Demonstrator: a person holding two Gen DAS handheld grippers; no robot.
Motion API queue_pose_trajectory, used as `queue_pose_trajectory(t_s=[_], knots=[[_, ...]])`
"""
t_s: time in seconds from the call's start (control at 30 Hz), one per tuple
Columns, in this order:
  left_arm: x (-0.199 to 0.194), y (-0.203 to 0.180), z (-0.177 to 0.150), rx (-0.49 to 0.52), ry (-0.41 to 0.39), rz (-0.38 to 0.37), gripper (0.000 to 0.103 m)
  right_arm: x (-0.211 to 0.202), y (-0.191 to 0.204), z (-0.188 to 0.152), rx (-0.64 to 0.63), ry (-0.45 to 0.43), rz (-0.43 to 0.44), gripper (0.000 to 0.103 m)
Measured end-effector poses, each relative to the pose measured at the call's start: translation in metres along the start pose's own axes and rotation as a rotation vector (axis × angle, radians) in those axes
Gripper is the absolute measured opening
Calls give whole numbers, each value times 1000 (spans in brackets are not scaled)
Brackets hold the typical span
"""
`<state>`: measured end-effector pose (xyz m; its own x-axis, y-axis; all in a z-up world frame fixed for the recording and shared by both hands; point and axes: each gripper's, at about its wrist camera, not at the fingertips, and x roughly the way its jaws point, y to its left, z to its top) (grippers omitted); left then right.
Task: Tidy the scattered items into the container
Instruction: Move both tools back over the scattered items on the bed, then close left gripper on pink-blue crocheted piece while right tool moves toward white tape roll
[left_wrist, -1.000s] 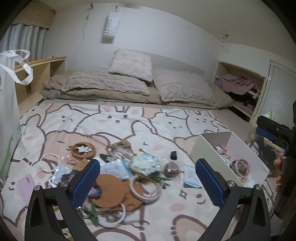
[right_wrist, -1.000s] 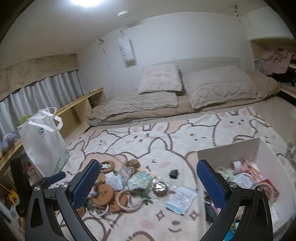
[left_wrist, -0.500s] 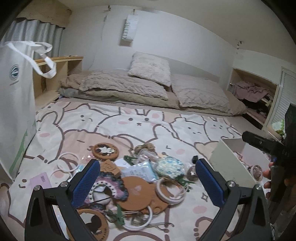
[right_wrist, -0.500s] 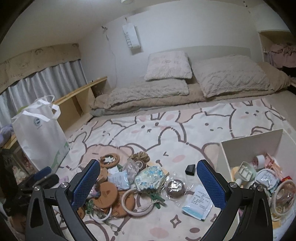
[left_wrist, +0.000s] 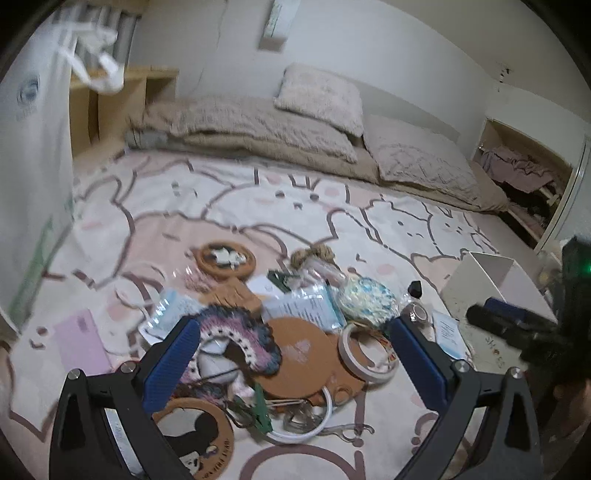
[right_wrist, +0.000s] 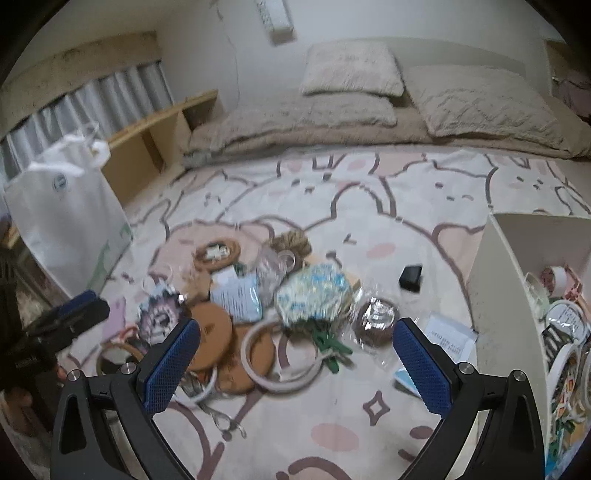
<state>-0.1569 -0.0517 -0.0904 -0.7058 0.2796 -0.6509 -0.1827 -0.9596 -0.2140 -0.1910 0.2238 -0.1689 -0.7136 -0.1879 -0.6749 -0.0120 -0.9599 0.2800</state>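
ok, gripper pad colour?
Blue, with a fine grid texture; clearest on the right gripper's pads.

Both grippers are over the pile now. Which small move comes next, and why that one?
Probably lower the left gripper onto the crocheted piece and close. Both grippers hang open and empty above the pile, that piece lies on top between the left fingers, and the white box waits on the right.

white wall (right_wrist: 369, 22) | bunny-print rug (right_wrist: 369, 192) | beige bedding (left_wrist: 258, 125) | wooden shelf (right_wrist: 155, 136)
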Motion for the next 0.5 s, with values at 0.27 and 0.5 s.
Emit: queue_pose_trajectory(t_s=[0.27,0.5], knots=[[40,32,-2,-24,97,90,103,23,-2,-10,24,100,1,103],[67,58,-5,-61,171,131,103,41,-6,-17,62,168,-5,103]])
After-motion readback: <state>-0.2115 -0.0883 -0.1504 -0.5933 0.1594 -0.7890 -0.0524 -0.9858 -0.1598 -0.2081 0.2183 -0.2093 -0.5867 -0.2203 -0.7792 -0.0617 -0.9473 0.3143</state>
